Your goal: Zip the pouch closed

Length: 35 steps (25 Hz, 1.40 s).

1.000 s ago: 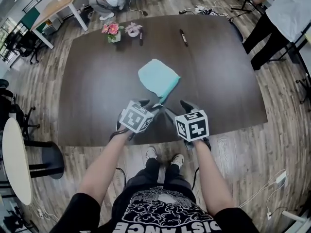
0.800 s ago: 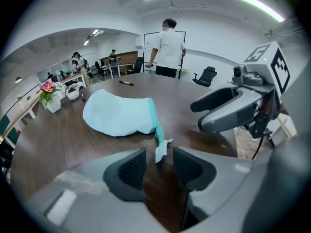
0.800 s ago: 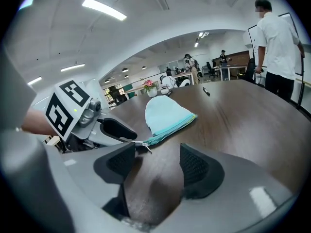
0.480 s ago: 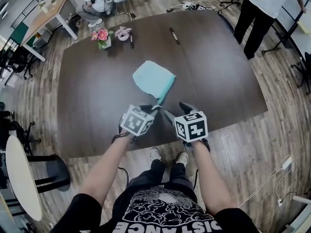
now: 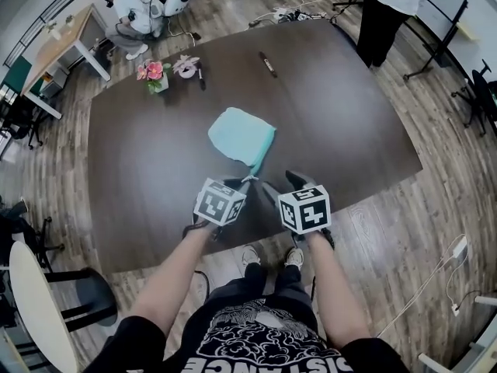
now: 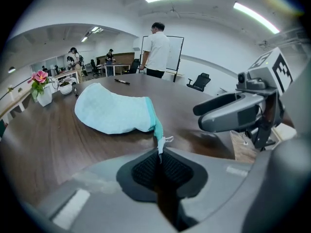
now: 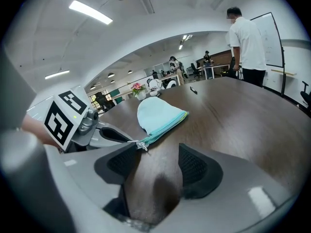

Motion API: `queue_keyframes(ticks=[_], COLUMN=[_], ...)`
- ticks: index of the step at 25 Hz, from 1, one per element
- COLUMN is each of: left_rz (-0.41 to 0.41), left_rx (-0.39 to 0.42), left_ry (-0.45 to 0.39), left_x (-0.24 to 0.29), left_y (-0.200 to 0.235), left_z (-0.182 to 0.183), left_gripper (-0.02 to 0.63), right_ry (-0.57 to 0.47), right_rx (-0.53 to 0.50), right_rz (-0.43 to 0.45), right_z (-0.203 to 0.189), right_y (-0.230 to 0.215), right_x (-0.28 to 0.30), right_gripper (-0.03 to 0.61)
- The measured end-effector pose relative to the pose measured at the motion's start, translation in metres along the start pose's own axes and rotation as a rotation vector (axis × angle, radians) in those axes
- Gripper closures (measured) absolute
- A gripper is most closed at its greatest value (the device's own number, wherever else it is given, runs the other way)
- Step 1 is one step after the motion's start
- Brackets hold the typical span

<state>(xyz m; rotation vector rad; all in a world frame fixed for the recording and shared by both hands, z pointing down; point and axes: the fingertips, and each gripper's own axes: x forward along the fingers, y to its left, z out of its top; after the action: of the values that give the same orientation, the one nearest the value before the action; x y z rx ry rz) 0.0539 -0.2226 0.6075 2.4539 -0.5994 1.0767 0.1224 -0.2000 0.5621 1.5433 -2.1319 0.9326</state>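
A light teal pouch [image 5: 241, 134] lies on the dark brown table [image 5: 140, 154], its zipper edge running toward me. In the left gripper view the pouch [image 6: 114, 113] tapers to a thin zipper end [image 6: 159, 141], and my left gripper [image 6: 160, 159] is shut on that end. My right gripper [image 7: 158, 161] stands open just right of it, with only bare table between its pads. In the right gripper view the small zipper pull [image 7: 142, 145] sits beside the left pad [image 7: 121, 160]. In the head view the left gripper [image 5: 242, 183] and right gripper [image 5: 281, 182] sit close together at the pouch's near tip.
Two small flower pots [image 5: 153, 74] and a pen [image 5: 200, 74] stand at the far left of the table, a marker [image 5: 267, 63] at the far middle. A person [image 5: 384, 6] stands past the far right corner. The table's near edge [image 5: 233, 239] runs under my grippers.
The left gripper's jaws have drawn together on the pouch's zipper end. The right gripper has stayed where it was, still open.
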Motion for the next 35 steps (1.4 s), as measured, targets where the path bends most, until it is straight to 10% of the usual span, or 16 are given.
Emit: queue_keyframes(ticks=[12,35], left_rz=[-0.174,-0.31], left_rx=[-0.202,-0.184], left_ry=[-0.097,-0.18], left_x=[-0.036,-0.105], left_y=[0.011,0.054], left_z=[0.018,0.037], left_gripper=[0.595,0.598], right_ry=[-0.014,-0.062], right_rx=[-0.058,-0.106], right_rz=[-0.011,0.135], right_z=[0.02,0.065], right_y=[0.02,0.099], right_x=[-0.014,0.024], right_gripper=[0.318,0.392])
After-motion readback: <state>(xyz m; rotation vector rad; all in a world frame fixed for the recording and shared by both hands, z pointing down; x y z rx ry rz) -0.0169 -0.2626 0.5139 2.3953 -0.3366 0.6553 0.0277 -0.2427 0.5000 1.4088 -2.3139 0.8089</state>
